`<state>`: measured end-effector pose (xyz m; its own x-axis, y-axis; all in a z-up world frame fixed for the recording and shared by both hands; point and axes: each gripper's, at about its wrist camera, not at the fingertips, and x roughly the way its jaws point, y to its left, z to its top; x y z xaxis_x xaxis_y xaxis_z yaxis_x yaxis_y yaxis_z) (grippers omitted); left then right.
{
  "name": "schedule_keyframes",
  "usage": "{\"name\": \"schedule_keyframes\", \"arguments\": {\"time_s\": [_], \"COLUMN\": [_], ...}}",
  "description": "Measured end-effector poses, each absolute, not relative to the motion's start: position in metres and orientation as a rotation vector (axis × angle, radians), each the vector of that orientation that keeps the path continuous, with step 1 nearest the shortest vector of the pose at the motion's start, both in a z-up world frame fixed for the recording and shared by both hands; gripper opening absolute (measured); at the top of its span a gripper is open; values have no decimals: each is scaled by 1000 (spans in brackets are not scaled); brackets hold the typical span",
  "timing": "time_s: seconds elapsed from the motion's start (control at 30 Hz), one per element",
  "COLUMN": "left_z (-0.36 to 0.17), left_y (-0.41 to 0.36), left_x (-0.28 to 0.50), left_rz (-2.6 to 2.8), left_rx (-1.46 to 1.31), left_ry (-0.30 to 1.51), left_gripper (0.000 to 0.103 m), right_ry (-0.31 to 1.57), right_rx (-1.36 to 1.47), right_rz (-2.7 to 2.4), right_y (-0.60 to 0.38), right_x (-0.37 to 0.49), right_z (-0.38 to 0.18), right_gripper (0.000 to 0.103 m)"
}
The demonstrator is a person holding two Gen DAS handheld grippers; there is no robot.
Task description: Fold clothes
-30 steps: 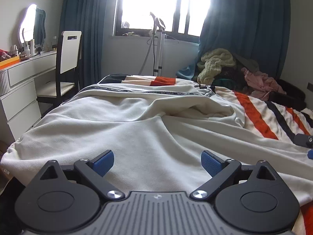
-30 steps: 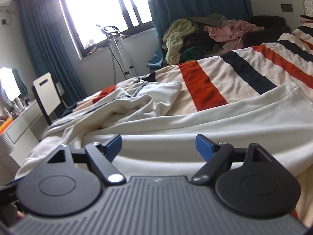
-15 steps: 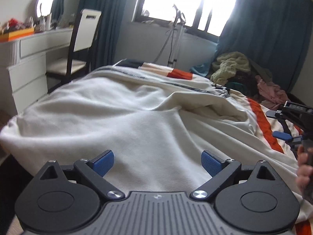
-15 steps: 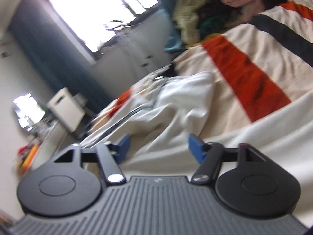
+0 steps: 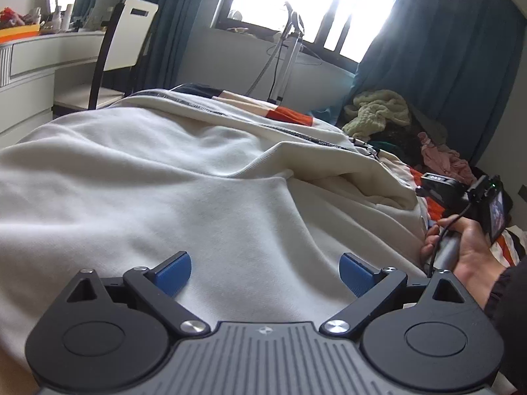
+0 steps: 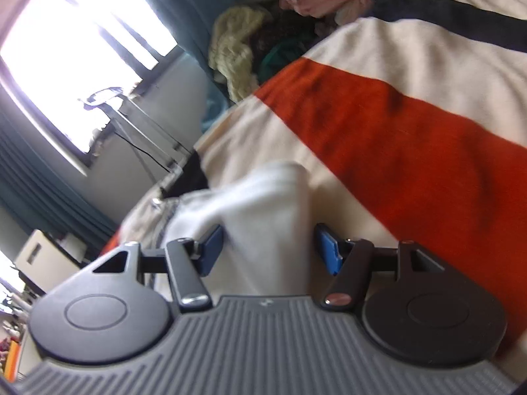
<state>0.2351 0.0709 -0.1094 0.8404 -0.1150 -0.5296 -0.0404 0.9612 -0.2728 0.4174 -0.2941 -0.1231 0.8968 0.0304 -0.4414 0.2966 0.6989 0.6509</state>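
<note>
A large cream-white garment (image 5: 184,184) lies spread over the striped bed. My left gripper (image 5: 265,273) is open and empty, low over the garment's near part. In the right wrist view a sleeve or corner of the same garment (image 6: 273,204) lies between the blue pads of my right gripper (image 6: 266,247), which is open around it; the view is tilted and blurred. The right gripper's handle and the hand holding it (image 5: 467,230) show at the right edge of the left wrist view.
The bedspread (image 6: 395,125) has orange, black and cream stripes. A pile of clothes (image 5: 382,115) lies at the bed's far end by the teal curtain. A chair (image 5: 128,36) and a white dresser (image 5: 29,65) stand at left. A garment steamer stand (image 5: 290,52) stands below the window.
My right gripper has moved forward and tilted, and now has the garment's sleeve between its open pads. My left gripper has shifted left and lower over the garment; the right hand has come into its view.
</note>
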Motion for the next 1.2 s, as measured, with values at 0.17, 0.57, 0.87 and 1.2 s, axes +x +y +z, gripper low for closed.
{"name": "schedule_keyframes", "arguments": {"time_s": [0.17,0.57,0.87,1.2], "left_z": [-114,-108,-109,-107], "left_y": [70,65,63,64], "left_x": [243,230,228,226], "left_rz": [-38,-10,22,16], "left_rx": [-301,-282,-276,-286], "left_ry": [580,602,607,610], "left_gripper": [98,98,98,98], "right_ry": [447,222,263,395], "right_rx": [677,548,627,814], "right_rz": [-176,-484,-551,-580], "right_y": [-284,-401,-471,-510], "right_x": [429,362,328,274], "right_z": [-97,12,-18,-110], "right_gripper": [14,12,13,15]}}
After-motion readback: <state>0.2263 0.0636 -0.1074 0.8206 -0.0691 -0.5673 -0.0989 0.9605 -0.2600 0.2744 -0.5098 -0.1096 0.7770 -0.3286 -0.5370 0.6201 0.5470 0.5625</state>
